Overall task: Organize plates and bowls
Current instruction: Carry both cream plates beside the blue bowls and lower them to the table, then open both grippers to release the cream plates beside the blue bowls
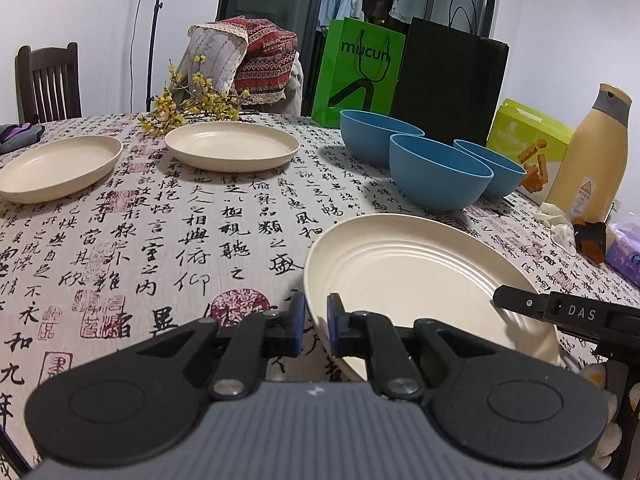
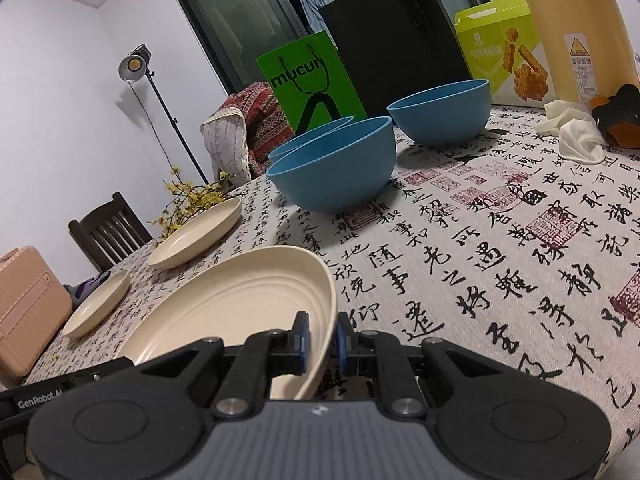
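A cream ridged plate [image 1: 420, 280] [image 2: 248, 308] is held between both grippers, low over the patterned tablecloth [image 1: 192, 240]. My left gripper [image 1: 316, 320] is shut on the plate's left rim. My right gripper [image 2: 322, 336] is shut on the opposite rim, and one of its black fingers [image 1: 520, 304] shows at the right of the left wrist view. Two more cream plates [image 1: 60, 166] [image 1: 232, 146] lie at the far left. Three blue bowls [image 1: 380, 136] [image 1: 440, 172] [image 1: 496, 164] stand close together behind the held plate.
A green bag [image 1: 360, 72], a black bag [image 1: 448, 80], a green snack box [image 1: 532, 140] and a yellow bottle [image 1: 592, 148] line the far right edge. Yellow flowers [image 1: 188, 108] lie behind the plates. Crumpled tissue [image 2: 576, 132] lies near the bottle. A chair [image 1: 48, 84] stands at the far left.
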### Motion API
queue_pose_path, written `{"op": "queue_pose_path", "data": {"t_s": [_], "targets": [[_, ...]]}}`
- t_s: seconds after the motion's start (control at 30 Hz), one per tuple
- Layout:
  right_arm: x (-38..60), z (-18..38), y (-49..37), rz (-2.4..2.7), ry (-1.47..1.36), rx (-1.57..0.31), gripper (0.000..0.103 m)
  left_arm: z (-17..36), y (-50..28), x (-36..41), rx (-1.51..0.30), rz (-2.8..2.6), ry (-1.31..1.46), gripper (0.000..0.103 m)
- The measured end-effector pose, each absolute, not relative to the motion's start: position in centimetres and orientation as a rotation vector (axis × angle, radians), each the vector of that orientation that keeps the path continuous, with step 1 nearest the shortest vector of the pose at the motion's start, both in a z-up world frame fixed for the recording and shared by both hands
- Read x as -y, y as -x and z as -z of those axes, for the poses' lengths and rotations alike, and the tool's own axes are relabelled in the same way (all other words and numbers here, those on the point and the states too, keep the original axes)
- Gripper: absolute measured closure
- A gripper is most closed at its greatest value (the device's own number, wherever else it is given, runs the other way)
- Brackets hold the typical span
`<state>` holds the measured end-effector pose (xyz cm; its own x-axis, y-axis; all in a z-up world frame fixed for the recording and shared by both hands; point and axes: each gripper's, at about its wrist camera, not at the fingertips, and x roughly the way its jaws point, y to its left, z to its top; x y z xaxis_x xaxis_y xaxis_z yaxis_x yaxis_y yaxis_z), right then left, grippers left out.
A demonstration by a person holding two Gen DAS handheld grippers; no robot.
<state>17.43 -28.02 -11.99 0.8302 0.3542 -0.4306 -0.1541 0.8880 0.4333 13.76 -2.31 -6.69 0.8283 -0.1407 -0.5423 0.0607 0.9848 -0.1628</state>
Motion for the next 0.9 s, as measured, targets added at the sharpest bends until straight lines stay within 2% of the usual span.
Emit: {"op": "queue_pose_path", "data": {"t_s": [0.17,0.27,0.33,0.37,0.4,0.43,0.47,0.5,0.53,0.6,0.63,0.67,0.7,0.73,0.9], "targets": [[28.0,11.9,-17.4,-0.277,-0.388,-0.524,0.089,6.9,-13.8,2.1,-0.596,0.115,0.15,0.091],[28.2,11.8,-17.4,-0.272,-0.391,-0.52,0.086,6.8,-13.7,1.9,-0.592,0.118,0.165,0.091],[28.5,11.6,-17.3,-0.273,-0.393,-0.506,0.085,6.5,-13.6,1.6,-0.577,0.116,0.17,0.088],[28.6,11.5,-17.2,-0.272,-0.392,-0.499,0.085,6.3,-13.5,1.3,-0.569,0.108,0.171,0.08],[28.8,11.3,-17.2,-0.265,-0.39,-0.491,0.08,6.1,-13.4,1.1,-0.563,0.101,0.174,0.067],[29.0,11.1,-17.1,-0.26,-0.387,-0.48,0.068,5.9,-13.3,0.7,-0.55,0.093,0.184,0.063],[29.1,10.9,-16.9,-0.253,-0.384,-0.466,0.061,5.7,-13.1,0.3,-0.535,0.086,0.194,0.058],[29.2,10.7,-16.8,-0.25,-0.379,-0.451,0.048,5.6,-12.9,-0.1,-0.523,0.082,0.198,0.054],[29.1,10.5,-16.6,-0.247,-0.368,-0.434,0.041,5.3,-12.8,-0.5,-0.513,0.077,0.2,0.05],[28.9,9.9,-16.3,-0.25,-0.342,-0.403,0.033,5.0,-12.4,-1.2,-0.487,0.061,0.206,0.022],[28.7,9.6,-16.1,-0.257,-0.328,-0.387,0.022,4.8,-12.1,-1.7,-0.467,0.047,0.208,0.016],[28.4,9.3,-15.9,-0.264,-0.313,-0.37,0.016,4.6,-11.8,-2.1,-0.449,0.036,0.21,0.008],[28.1,9.1,-15.6,-0.271,-0.297,-0.35,0.006,4.5,-11.4,-2.5,-0.429,0.026,0.212,0.003],[27.6,8.8,-15.4,-0.277,-0.276,-0.329,0.0,4.3,-11.1,-2.9,-0.411,0.018,0.212,0.001],[24.7,7.7,-14.5,-0.318,-0.183,-0.259,0.0,3.8,-10.0,-5.0,-0.356,-0.044,0.192,0.0]]}}
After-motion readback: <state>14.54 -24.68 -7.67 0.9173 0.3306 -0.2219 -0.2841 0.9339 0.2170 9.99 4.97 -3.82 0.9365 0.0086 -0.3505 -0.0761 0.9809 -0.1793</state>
